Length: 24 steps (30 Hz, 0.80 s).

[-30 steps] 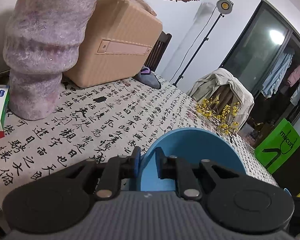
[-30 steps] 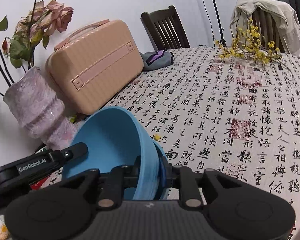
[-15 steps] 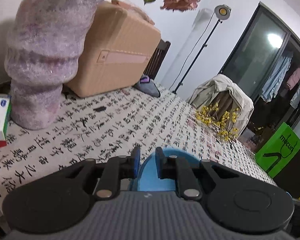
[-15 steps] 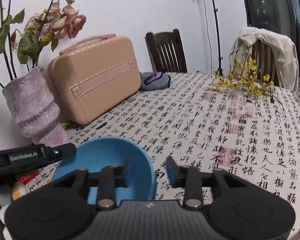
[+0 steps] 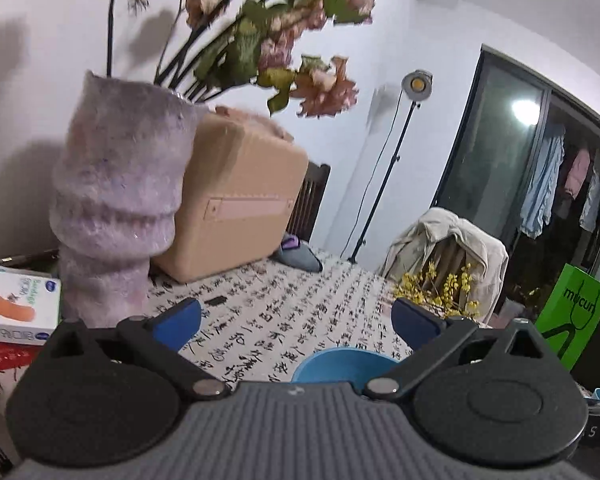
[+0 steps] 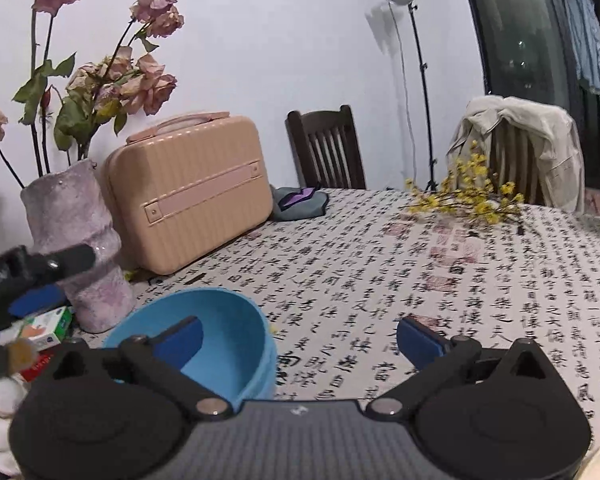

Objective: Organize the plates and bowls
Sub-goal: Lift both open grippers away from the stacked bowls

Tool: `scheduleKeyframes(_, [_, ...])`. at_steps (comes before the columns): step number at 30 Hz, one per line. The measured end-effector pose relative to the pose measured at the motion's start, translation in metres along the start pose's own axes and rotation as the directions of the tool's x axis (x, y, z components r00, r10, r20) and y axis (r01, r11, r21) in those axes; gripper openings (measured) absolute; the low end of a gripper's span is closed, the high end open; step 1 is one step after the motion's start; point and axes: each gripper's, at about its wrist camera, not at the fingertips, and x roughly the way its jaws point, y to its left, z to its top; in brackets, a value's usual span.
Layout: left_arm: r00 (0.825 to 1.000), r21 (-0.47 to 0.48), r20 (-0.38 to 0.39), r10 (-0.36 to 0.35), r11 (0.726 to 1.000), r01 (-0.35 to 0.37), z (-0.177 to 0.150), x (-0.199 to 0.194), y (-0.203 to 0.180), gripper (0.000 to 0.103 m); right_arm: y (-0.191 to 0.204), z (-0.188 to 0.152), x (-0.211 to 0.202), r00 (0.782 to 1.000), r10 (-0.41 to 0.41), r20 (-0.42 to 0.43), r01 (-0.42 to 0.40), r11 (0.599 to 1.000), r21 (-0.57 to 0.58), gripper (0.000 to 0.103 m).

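Bowl (image 6: 204,332) rests unheld beneath both grippers' opening jaws.

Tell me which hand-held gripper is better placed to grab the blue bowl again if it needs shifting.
Probably the right hand-held gripper: the round blue plastic bowl sits largely in its view, its rim between the opening jaws. The left hand-held gripper, also opening, sees only a sliver of rim low down.
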Motion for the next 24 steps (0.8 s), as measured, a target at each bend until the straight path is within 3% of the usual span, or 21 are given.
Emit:
scheduleKeyframes(8, [0.999,0.023,0.039,-0.007,1.0,0.006,-0.011,-0.016,0.001,0.103,-0.006,-0.013,-0.016,0.999,-0.013,0.037,0.014,1.0,-0.011,0.103])
scheduleKeyframes(24, [0.999,0.037,0.04,-0.005,0.999,0.004,-0.024,-0.027,-0.001,0.103,-0.018,-0.031,-0.043,0.995,-0.05,0.088,0.051,0.999,-0.014,0.103])
